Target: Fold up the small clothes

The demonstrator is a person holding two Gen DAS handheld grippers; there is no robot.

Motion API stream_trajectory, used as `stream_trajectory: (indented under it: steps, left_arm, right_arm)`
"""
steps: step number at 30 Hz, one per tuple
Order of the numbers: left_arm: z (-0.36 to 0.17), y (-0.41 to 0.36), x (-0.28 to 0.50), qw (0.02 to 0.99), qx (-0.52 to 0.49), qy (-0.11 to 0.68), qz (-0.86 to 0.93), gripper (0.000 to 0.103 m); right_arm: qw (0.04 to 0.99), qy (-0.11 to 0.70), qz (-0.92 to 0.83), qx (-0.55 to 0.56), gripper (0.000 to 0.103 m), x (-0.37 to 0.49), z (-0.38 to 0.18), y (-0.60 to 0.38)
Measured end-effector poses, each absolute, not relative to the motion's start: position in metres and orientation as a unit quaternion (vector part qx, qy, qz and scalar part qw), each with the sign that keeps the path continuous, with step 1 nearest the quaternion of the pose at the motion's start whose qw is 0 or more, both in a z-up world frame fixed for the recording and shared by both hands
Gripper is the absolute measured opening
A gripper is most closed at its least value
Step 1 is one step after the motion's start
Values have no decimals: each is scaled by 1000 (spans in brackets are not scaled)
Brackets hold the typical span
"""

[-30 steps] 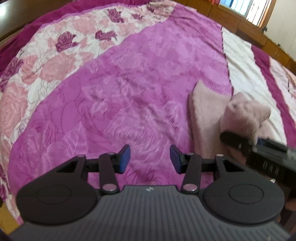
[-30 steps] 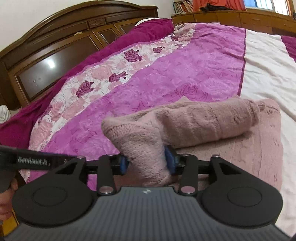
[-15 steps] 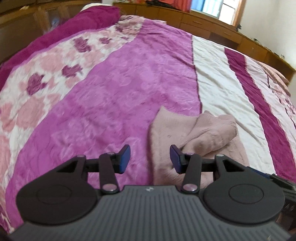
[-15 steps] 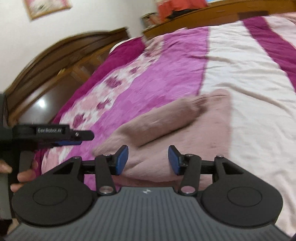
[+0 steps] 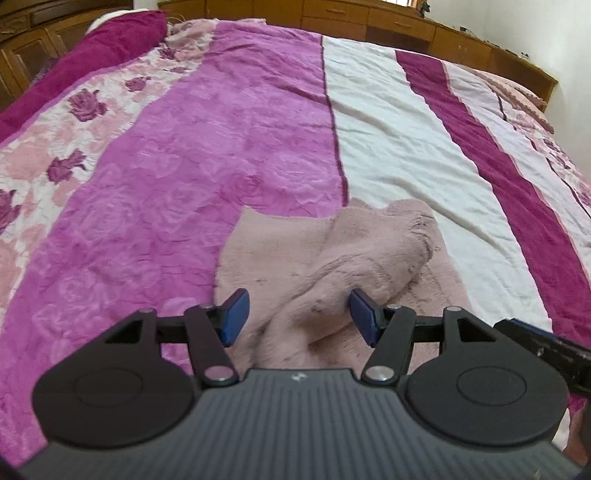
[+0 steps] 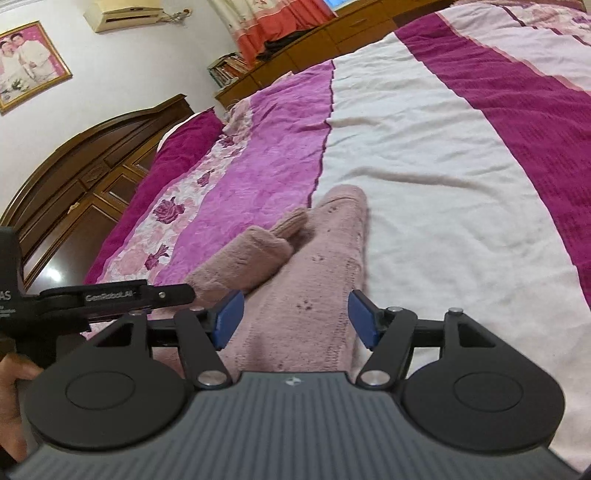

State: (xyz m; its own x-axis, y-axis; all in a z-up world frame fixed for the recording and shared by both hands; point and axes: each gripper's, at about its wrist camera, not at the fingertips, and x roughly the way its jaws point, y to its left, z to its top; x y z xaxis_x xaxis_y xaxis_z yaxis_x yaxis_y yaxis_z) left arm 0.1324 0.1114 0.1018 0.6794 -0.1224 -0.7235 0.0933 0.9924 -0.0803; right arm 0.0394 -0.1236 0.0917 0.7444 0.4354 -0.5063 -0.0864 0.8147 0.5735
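A dusty-pink knitted garment (image 5: 343,254) lies on the bed, with one part folded over itself as a thick roll. It also shows in the right wrist view (image 6: 317,280). My left gripper (image 5: 297,317) is open just above its near edge, blue pads either side of the folded roll, holding nothing. My right gripper (image 6: 291,319) is open over the garment's near end, holding nothing. The left gripper's body (image 6: 110,297) shows at the left of the right wrist view.
The bed is covered by a quilt (image 5: 184,155) with magenta, white and floral stripes. A dark wooden headboard (image 6: 85,184) stands at the left. Wooden cabinets (image 5: 424,33) run along the far side. A hand (image 6: 11,413) holds the left gripper.
My right gripper has let go of the pink garment's folded part and opened. The fold now lies on the garment. My left gripper has moved right, over the garment.
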Motion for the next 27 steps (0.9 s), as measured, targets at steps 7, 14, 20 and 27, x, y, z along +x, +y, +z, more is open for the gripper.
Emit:
stream_trajectory:
  steps: [7,14,20,27]
  left_arm:
    - [89,83,146,915,37,396,-73,62]
    - [78,68,157,915,66,391,-77,62]
    - [72,67,157,920,62,378,-87,50]
    - [88,98,151,935,-21,346,-73,17]
  right_arm:
    - [894,334,138,266,70,47,84,-120]
    - [890,339,136,272,70,48,74,-121]
    - [889,338,132,280,70,48,70,-125]
    - [887,341,133,281,70,48,67,-125]
